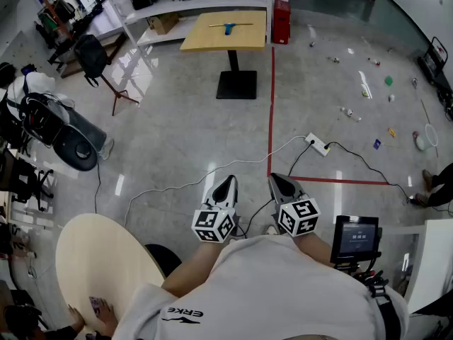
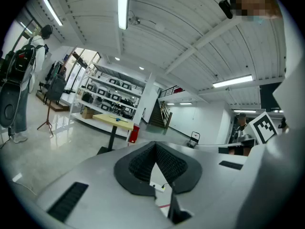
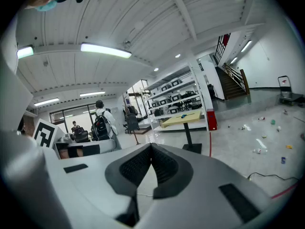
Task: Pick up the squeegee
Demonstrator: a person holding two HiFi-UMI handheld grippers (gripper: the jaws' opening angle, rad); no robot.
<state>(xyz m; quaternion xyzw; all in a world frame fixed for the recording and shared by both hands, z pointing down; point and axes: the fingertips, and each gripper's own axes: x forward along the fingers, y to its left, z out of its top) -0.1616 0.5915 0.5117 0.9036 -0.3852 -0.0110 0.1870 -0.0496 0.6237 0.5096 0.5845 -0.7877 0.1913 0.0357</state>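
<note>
The squeegee (image 1: 228, 27), blue with a long thin blade, lies on a yellow square table (image 1: 205, 37) far across the room. It shows small in the left gripper view (image 2: 117, 119) and in the right gripper view (image 3: 184, 115), on the same table (image 2: 106, 118) (image 3: 171, 119). My left gripper (image 1: 228, 180) and right gripper (image 1: 277, 178) are held close to my body, side by side, pointing toward that table. Both are shut with nothing between the jaws, as seen along the left gripper (image 2: 156, 144) and the right gripper (image 3: 151, 146).
A red floor line (image 1: 272, 105) runs toward the table, past a white power strip (image 1: 317, 144) with cables. A red box (image 1: 282, 21) and shelves (image 1: 191, 2) stand by the table. Small litter (image 1: 364, 87) dots the floor at right. A round beige table (image 1: 99, 268) is near left.
</note>
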